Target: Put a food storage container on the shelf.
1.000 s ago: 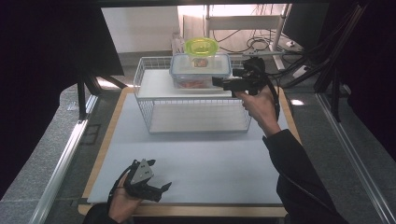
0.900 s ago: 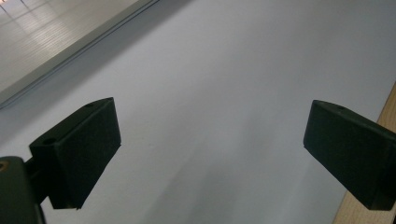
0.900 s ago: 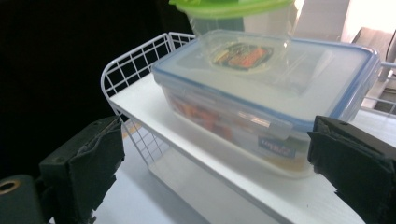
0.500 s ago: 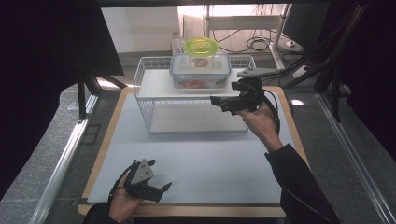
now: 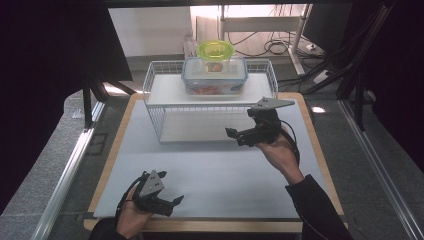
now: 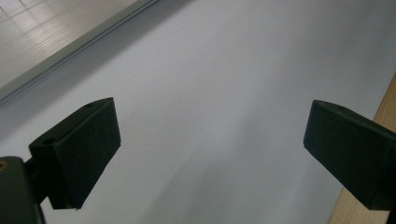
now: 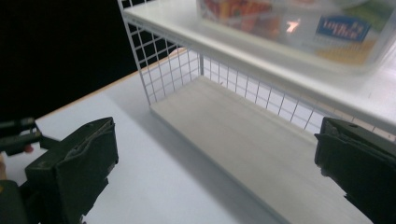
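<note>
White table mat [image 5: 215,175]: left claw [image 5: 170,204] released, empty; right claw [image 5: 235,136] released near wire rack [image 5: 160,100].

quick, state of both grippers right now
left gripper: open, holding nothing, low over the white mat
right gripper: open, holding nothing, in front of the wire rack

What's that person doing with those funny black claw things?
A person holds a gripper in each hand at a table with a white mat. On the top shelf of a white wire rack sits a clear plastic food box with a blue-rimmed lid, with a small yellow-green lidded bowl on top. The right gripper hangs open and empty in front of the rack, touching nothing. The left gripper rests open near the mat's front edge.
</note>
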Available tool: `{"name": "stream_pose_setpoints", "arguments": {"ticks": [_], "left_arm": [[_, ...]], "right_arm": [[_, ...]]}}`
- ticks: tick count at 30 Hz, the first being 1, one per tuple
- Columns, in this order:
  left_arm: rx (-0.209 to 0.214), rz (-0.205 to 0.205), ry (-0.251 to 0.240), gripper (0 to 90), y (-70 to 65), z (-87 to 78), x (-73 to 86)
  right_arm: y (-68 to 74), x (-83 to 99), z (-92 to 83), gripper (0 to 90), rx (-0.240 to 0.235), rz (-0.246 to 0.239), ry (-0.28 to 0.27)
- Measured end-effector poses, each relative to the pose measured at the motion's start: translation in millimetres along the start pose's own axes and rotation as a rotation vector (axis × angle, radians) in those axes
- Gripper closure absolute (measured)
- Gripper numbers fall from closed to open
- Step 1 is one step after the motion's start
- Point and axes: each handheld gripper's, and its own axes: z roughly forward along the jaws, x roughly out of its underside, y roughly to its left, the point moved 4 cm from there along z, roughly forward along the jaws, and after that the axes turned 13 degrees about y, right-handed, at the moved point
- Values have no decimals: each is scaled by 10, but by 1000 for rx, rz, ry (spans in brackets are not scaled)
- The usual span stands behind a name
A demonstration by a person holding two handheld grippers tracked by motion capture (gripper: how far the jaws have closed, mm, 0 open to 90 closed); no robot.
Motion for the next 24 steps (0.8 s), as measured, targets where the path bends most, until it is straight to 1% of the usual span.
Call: {"name": "stream_pose_setpoints", "arguments": {"ticks": [3,10,17,20,24], "left_arm": [[7,-4,-8,35,3,-7,-2],[6,-4,-9,33,2,-7,-2],[3,1,-9,33,-2,-5,-2],[-1,3,-10,33,-2,-6,-1],[-1,5,-13,32,-4,-6,-1]], "right_arm": [[17,117,0,0,12,-3,7],[34,346,2,0,18,5,11],[66,585,0,0,51,-18,34],[64,687,-2,0,56,-2,30],[62,825,-8,0,66,4,33]]}}
